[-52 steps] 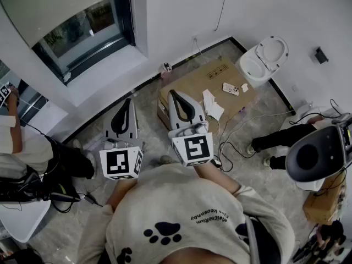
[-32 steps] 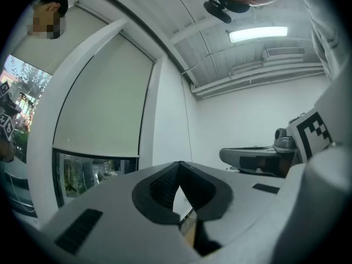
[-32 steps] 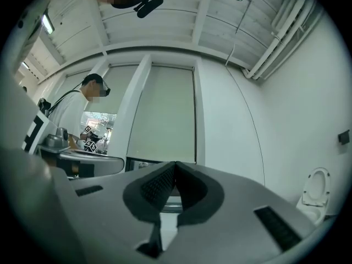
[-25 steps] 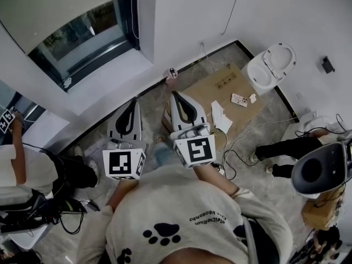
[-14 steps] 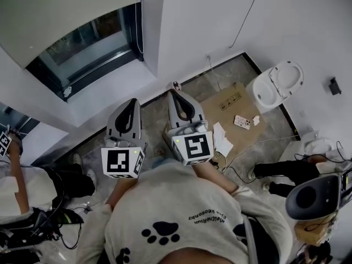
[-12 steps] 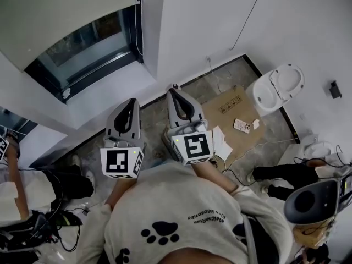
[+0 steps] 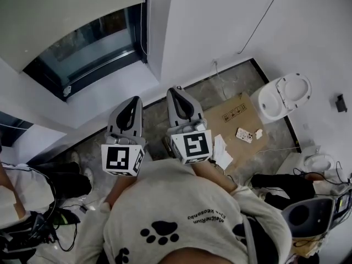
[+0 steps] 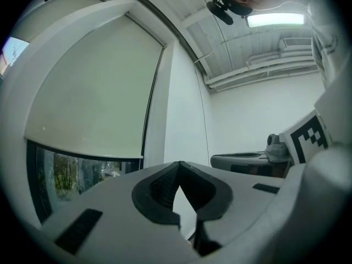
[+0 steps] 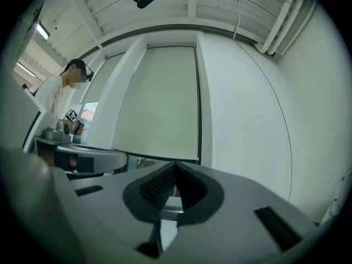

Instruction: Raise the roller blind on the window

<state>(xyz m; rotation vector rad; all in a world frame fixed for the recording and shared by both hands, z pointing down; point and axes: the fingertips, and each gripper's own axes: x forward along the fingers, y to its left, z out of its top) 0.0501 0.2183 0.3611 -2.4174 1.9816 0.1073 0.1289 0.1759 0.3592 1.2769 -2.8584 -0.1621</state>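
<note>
The pale roller blind (image 7: 60, 10) covers the upper part of the window (image 7: 91, 43), with dark glass showing below its bottom bar. Its thin cord (image 7: 144, 34) hangs along the window's right edge. Both grippers are held side by side in front of the window sill, pointing at the window. My left gripper (image 7: 134, 99) is shut and empty; my right gripper (image 7: 174, 90) is shut and empty too. In the left gripper view the blind (image 8: 93, 98) and cord (image 8: 152, 109) lie ahead of the jaws (image 8: 179, 164). The right gripper view shows the blind (image 9: 159, 98) beyond the closed jaws (image 9: 176, 164).
A white window sill (image 7: 82, 100) runs under the window. On the floor to the right lie a cardboard box (image 7: 231, 114) with papers and a white toilet (image 7: 283, 95). Cables trail on the floor. A person's legs (image 7: 280, 183) are at the right; another person (image 9: 58, 92) stands at the left.
Both grippers have moved up and nearer the window, staying shut. The view has shifted, so the blind and wall take up more of the head view.
</note>
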